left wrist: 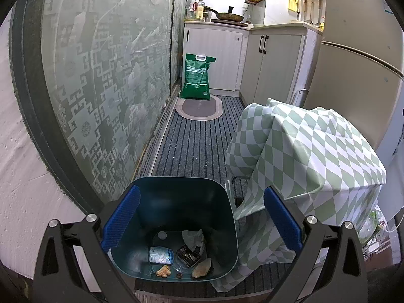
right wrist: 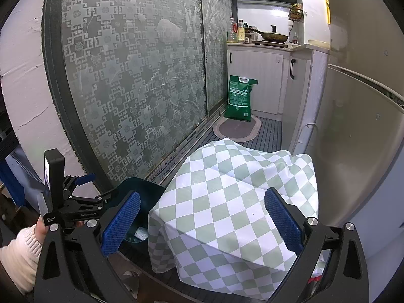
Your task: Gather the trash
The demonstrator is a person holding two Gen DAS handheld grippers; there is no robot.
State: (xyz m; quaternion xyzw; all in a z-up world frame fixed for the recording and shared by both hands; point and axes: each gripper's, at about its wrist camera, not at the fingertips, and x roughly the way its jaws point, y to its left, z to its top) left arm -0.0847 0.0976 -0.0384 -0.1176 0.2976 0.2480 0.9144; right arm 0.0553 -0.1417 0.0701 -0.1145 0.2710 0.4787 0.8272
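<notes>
The teal trash bin fills the lower centre of the left wrist view, directly below the left gripper, whose jaws are spread and empty. The right gripper, likewise spread, hangs over the checkered cloth; the left is nearer.

Black left gripper, ribbed blue jaws (silver screws), cream sleeve

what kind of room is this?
Likely a narrow home kitchen: a frying pan on a counter above white cabinets, a fridge on the right, and a sliding frosted-glass door on the left.
</notes>
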